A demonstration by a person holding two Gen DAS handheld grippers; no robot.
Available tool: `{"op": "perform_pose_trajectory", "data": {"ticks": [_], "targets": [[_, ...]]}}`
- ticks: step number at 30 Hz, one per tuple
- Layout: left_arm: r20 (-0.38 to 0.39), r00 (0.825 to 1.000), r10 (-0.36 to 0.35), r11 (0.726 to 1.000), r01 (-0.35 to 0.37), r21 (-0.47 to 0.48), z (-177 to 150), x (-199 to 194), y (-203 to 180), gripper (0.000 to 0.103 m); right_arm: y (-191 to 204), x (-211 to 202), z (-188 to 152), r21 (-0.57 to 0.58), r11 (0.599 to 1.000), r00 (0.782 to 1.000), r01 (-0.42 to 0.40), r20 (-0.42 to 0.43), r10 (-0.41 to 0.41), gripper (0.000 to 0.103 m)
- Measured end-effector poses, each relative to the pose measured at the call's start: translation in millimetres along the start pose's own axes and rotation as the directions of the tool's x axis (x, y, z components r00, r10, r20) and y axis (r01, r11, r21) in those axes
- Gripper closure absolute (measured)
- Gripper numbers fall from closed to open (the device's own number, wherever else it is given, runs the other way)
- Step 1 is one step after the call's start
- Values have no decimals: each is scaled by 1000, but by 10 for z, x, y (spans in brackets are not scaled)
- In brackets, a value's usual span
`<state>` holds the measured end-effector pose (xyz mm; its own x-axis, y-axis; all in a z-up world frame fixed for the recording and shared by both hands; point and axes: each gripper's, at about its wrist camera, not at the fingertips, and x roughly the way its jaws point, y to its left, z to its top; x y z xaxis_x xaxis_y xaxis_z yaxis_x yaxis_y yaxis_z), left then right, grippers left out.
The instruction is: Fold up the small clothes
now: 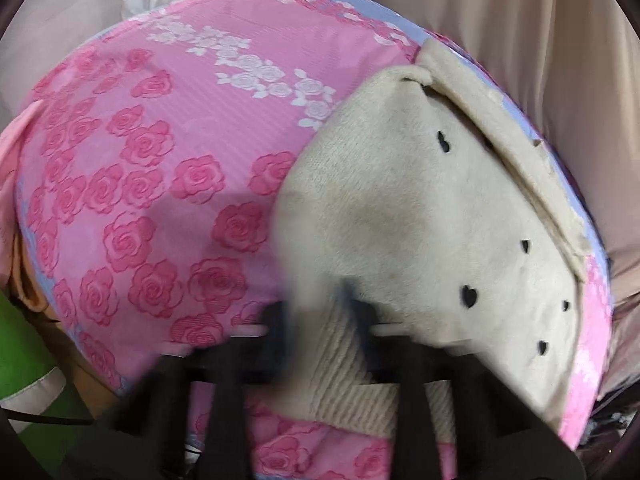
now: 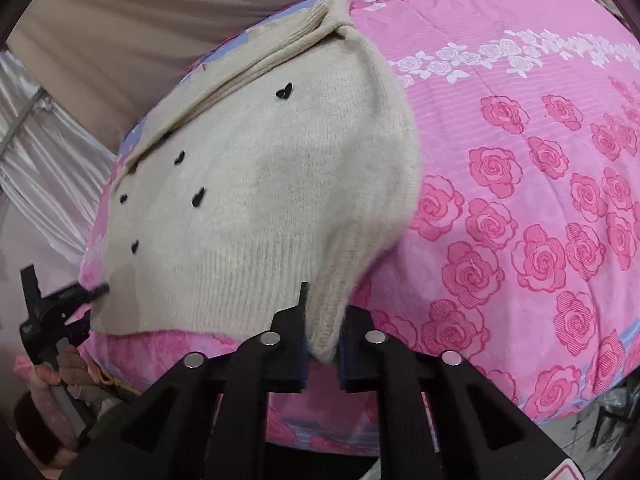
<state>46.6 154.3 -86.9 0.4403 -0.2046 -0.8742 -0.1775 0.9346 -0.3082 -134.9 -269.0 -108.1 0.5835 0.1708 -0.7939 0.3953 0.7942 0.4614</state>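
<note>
A small cream knit sweater (image 2: 256, 200) with black heart buttons lies on a pink rose-print bedspread (image 2: 520, 200). It also shows in the left wrist view (image 1: 420, 208). My left gripper (image 1: 316, 320) is shut on the ribbed hem of the sweater at its near edge; the view is blurred there. My right gripper (image 2: 322, 336) is shut on the ribbed cuff of a sleeve (image 2: 332, 304) folded across the sweater's right side. The left gripper also shows in the right wrist view (image 2: 80, 294) at the sweater's lower left corner.
The bedspread (image 1: 160, 160) covers a rounded surface with beige curtain fabric (image 1: 540, 40) behind it. A green object (image 1: 20, 352) lies at the lower left. Shiny white cloth (image 2: 40, 152) hangs at the left.
</note>
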Motion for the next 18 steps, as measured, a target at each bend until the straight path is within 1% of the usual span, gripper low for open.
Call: {"op": "perform_pose_trajectory", "data": {"ticks": [2, 4, 8, 12, 17, 18], "targets": [[15, 1000, -20, 1000, 20, -16, 11, -130, 17, 96, 29, -199, 28, -6, 1000, 999, -17, 49, 17, 95], [37, 999, -36, 999, 36, -1, -3, -323, 4, 96, 21, -399, 55, -2, 1000, 996, -31, 85, 31, 96], [39, 997, -61, 997, 59, 46, -97, -610, -54, 97, -3, -676, 91, -23, 999, 993, -32, 112, 34, 96], [10, 998, -56, 994, 55, 97, -260, -788, -114, 98, -41, -803, 7, -63, 998, 996, -1, 91, 7, 97], [-49, 999, -21, 991, 27, 132, -531, -909, -124, 98, -192, -894, -227, -83, 996, 999, 37, 13, -36, 97], [-58, 998, -12, 990, 20, 139, -573, -929, -119, 98, -229, -931, -283, -88, 995, 999, 43, -14, -44, 97]]}}
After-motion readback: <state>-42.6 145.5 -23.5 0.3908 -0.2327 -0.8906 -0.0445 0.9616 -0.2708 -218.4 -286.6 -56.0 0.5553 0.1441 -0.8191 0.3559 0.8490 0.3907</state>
